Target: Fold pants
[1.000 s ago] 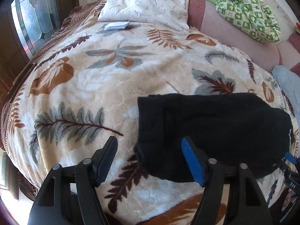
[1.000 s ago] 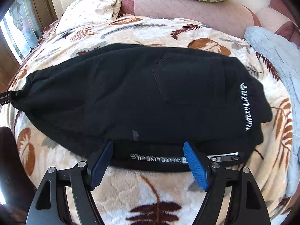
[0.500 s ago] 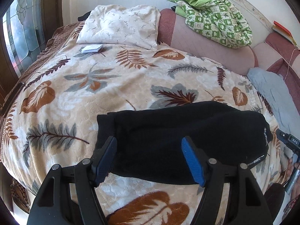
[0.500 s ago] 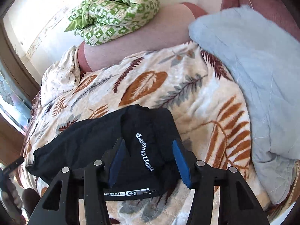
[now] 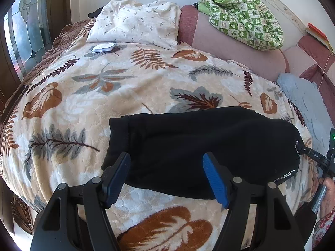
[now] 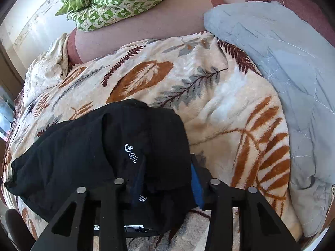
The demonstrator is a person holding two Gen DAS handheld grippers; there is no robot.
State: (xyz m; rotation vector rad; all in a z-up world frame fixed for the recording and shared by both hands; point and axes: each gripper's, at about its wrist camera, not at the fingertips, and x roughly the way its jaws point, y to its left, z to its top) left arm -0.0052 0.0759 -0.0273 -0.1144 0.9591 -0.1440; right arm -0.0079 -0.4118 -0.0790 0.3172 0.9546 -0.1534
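Observation:
The black pants (image 5: 199, 146) lie folded in a long bundle on the leaf-patterned blanket (image 5: 94, 96), hem to the left, waistband to the right. My left gripper (image 5: 166, 179) is open and empty, hovering just above the near edge of the pants. In the right wrist view the waistband end (image 6: 134, 146), with white embroidered lettering, bunches up between my right gripper's (image 6: 165, 186) blue pads. The right gripper is shut on this fabric. It also shows at the far right of the left wrist view (image 5: 322, 161).
A cream pillow (image 5: 136, 23) and a small white booklet (image 5: 103, 47) lie at the head of the bed. A green checked quilt (image 5: 240, 14) sits on the pink headboard. A light blue blanket (image 6: 293, 73) lies right of the pants. A stained-glass window (image 5: 27, 33) is at left.
My right gripper has closed on the waistband end of the pants, which now bunches up between its pads. My left gripper has shifted slightly and stays open.

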